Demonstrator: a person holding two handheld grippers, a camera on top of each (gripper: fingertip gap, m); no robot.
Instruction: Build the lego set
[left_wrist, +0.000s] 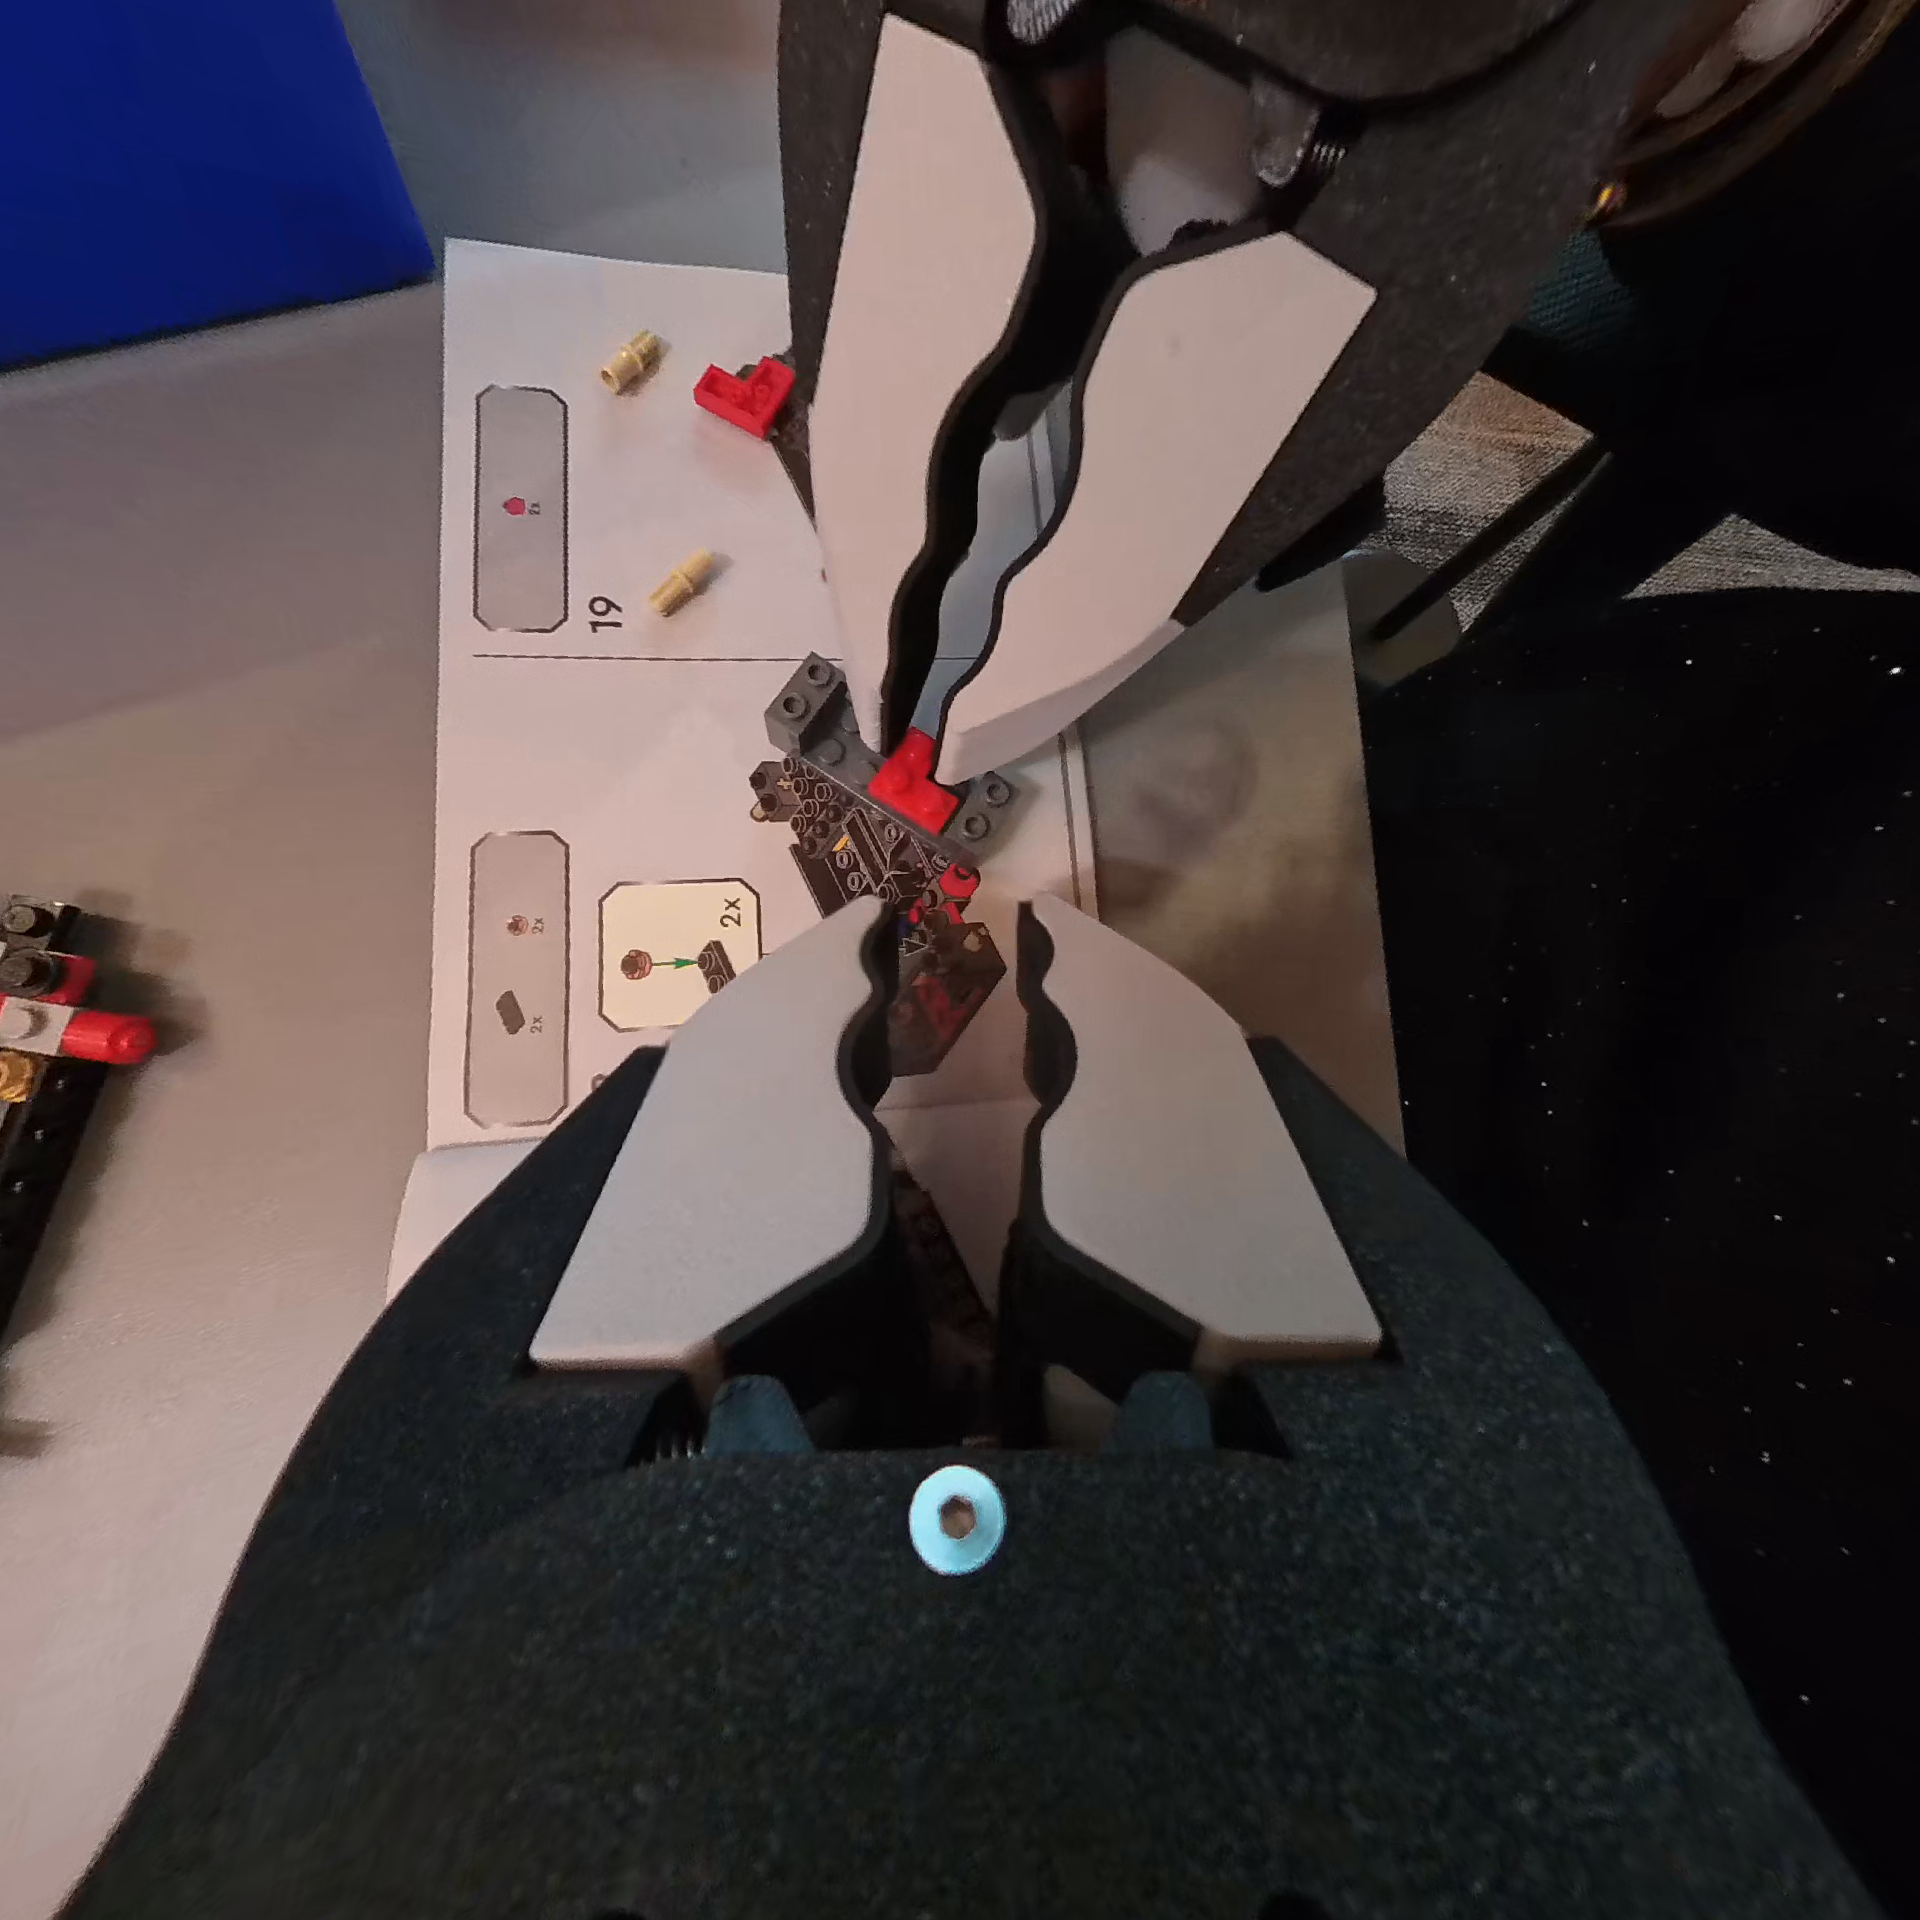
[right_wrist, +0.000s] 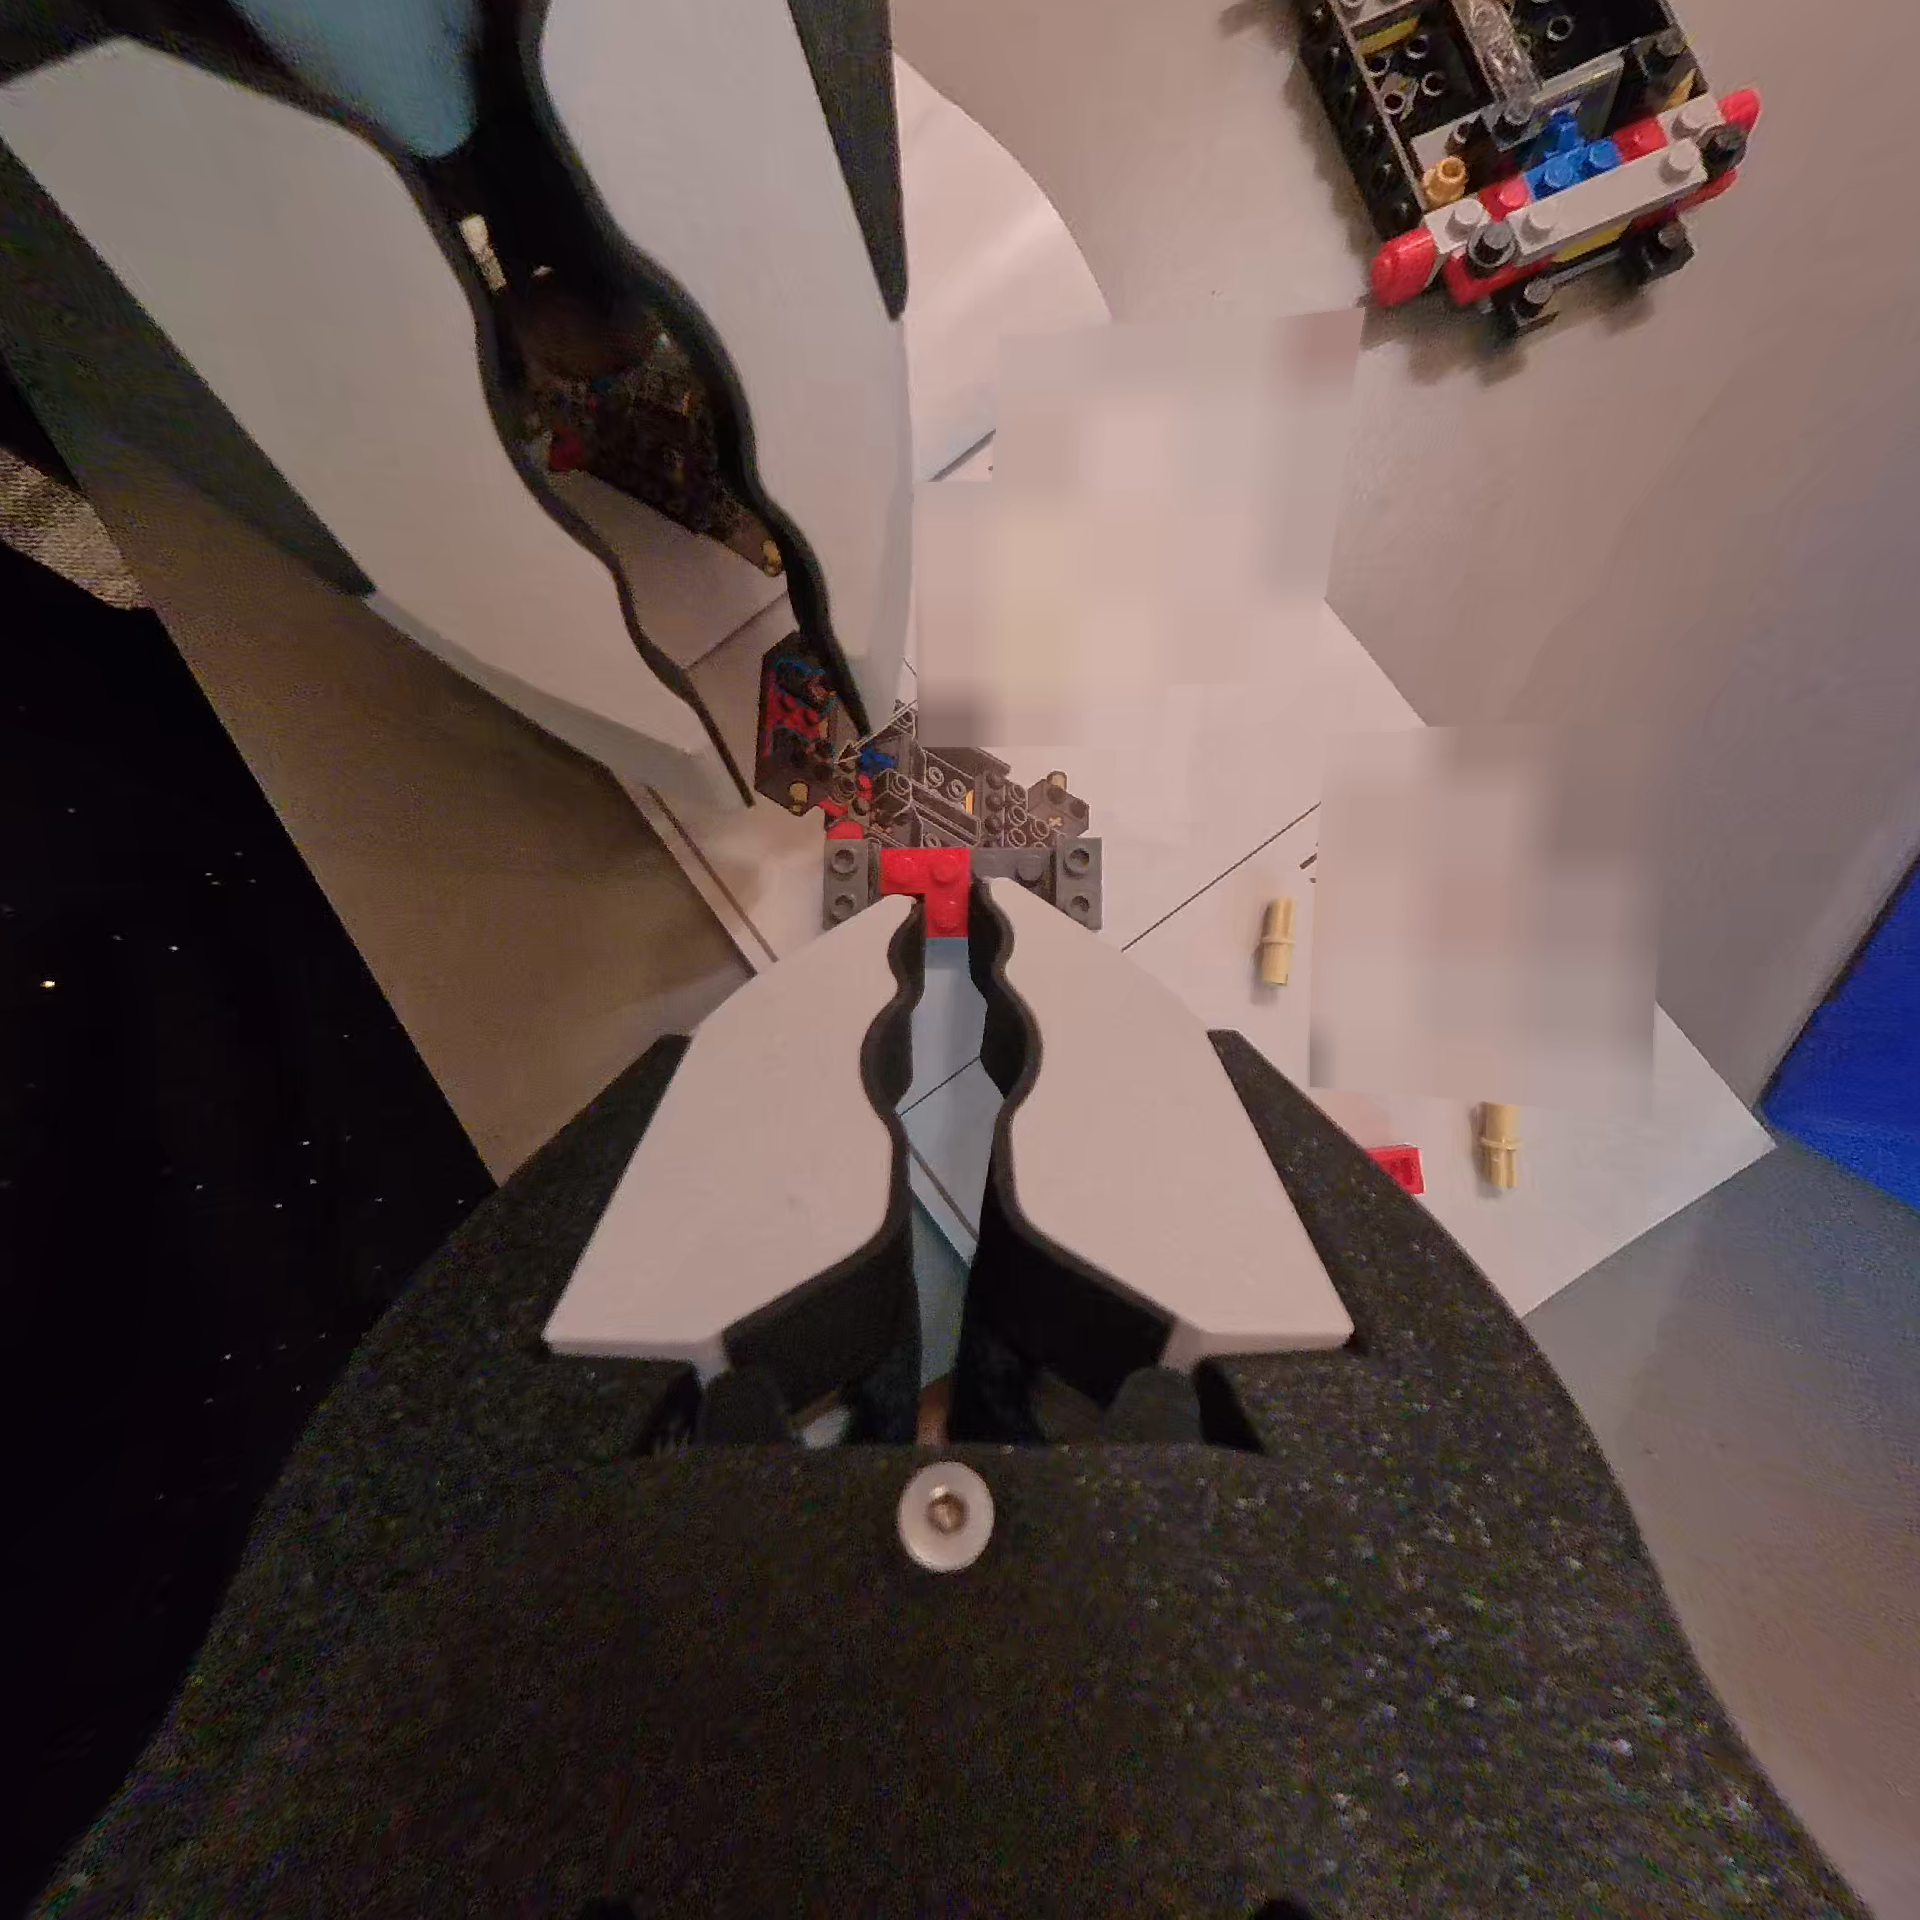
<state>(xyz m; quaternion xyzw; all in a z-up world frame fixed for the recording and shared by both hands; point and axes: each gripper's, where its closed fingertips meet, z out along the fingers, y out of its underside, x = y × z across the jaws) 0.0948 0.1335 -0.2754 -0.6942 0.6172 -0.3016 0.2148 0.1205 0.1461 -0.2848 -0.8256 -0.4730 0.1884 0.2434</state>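
Right gripper (right_wrist: 943, 906), nearly closed, pinches a red L-plate (right_wrist: 932, 881) onto the small sub-build (left_wrist: 883, 831) atop the manual (left_wrist: 540, 748). Left gripper (left_wrist: 951, 914), narrowly parted, seems to steady it. Spare red plate (left_wrist: 743, 395), two tan pins (left_wrist: 683, 582), main chassis (right_wrist: 1538, 156) unjoined: approx. mid-build.

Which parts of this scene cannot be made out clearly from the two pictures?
- Left wrist view: the near end of the small black model is hidden behind the left gripper.
- Left wrist view: the larger model is cut off by the left edge.
- Right wrist view: most of the instruction sheet is blurred over.
- Right wrist view: the spare red piece is half hidden by the right gripper.
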